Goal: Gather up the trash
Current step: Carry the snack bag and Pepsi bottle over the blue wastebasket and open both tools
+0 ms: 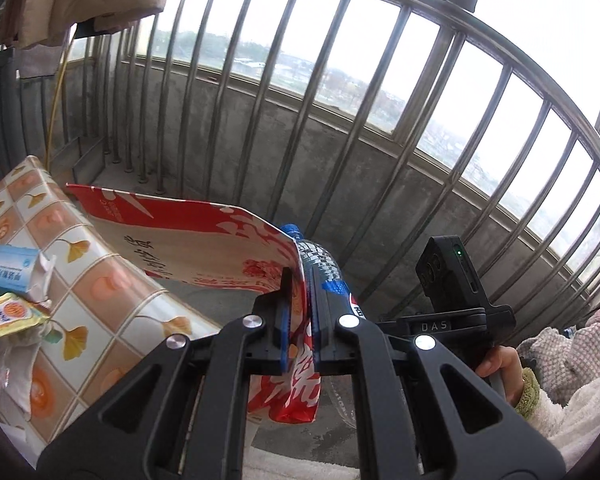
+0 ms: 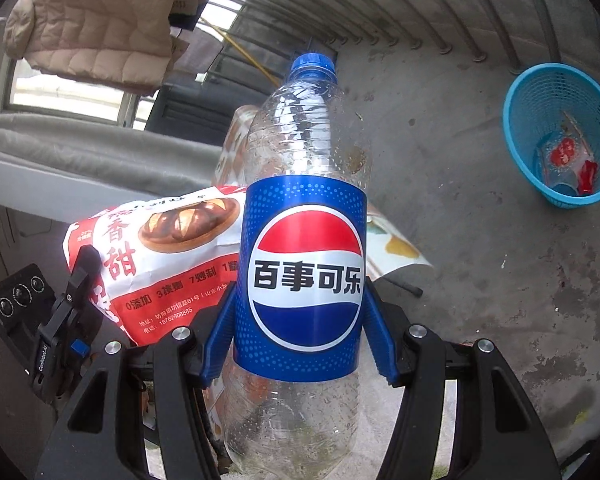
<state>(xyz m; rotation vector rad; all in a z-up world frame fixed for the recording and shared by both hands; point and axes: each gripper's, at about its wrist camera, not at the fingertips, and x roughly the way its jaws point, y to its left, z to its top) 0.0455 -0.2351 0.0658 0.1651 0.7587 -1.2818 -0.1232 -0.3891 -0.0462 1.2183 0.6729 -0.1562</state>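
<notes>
Right tool (image 2: 300,340) pinches my empty Pepsi bottle (image 2: 304,240); left tool (image 1: 298,320) clamps the red snack bag (image 1: 204,240). Carrying both; next, reach the blue basket (image 2: 518,148) far right.

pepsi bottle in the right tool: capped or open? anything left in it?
Capped and empty. The Pepsi bottle has its blue cap on, and its clear walls show only droplets. The right tool grips its label.

The bottle (image 2: 304,216) base runs past the right wrist view's lower edge. In the left wrist view the red bag (image 1: 204,248) hides most of the bottle. Items inside the blue basket (image 2: 518,144), right of the bottle, are too small to identify.
</notes>
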